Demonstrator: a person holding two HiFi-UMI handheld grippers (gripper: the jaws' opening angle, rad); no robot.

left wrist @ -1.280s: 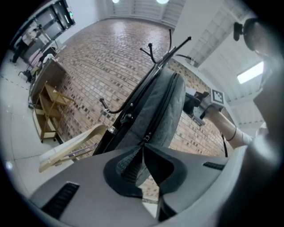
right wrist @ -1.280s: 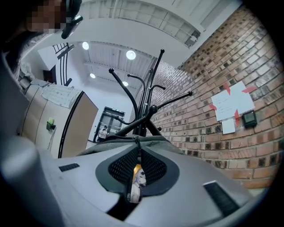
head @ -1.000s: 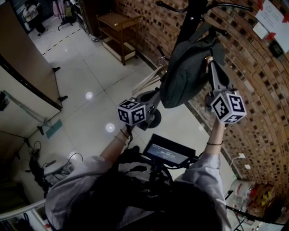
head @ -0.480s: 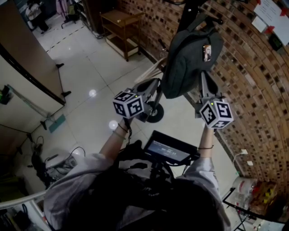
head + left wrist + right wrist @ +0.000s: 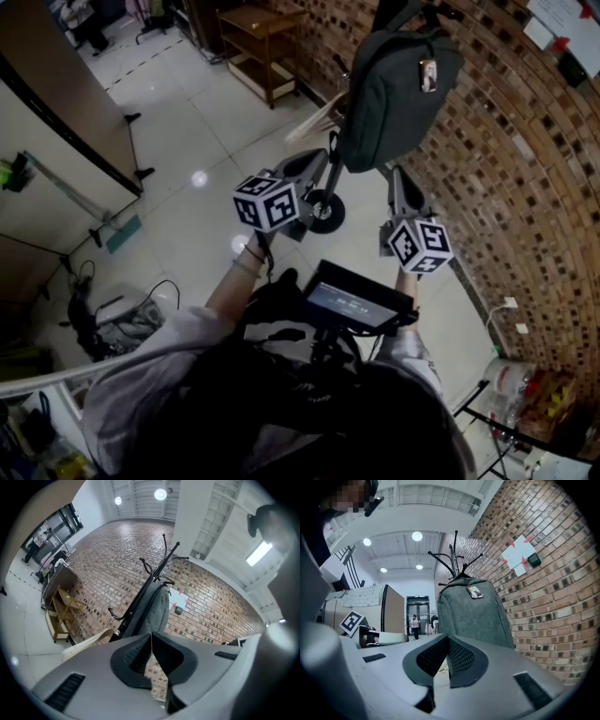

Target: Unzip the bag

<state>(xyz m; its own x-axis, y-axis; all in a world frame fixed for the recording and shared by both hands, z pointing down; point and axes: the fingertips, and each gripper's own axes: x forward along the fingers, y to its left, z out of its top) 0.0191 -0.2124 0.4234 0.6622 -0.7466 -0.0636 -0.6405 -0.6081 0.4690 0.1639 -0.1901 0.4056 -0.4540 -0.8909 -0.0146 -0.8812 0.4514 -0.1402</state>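
Hanging from the coat stand by the brick wall, the grey bag is touched by neither gripper. The right gripper, up at its side a second ago, has dropped below it and pinched shut on nothing (no zip pull held). The left gripper is closed and empty too, so unzipping looks stalled.

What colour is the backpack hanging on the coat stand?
Dark grey-green backpack; it shows best in the right gripper view.

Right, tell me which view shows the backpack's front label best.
The right gripper view: the label faces the camera on the grey backpack. The head view shows it small; the left gripper view sees the backpack edge-on, label hidden.
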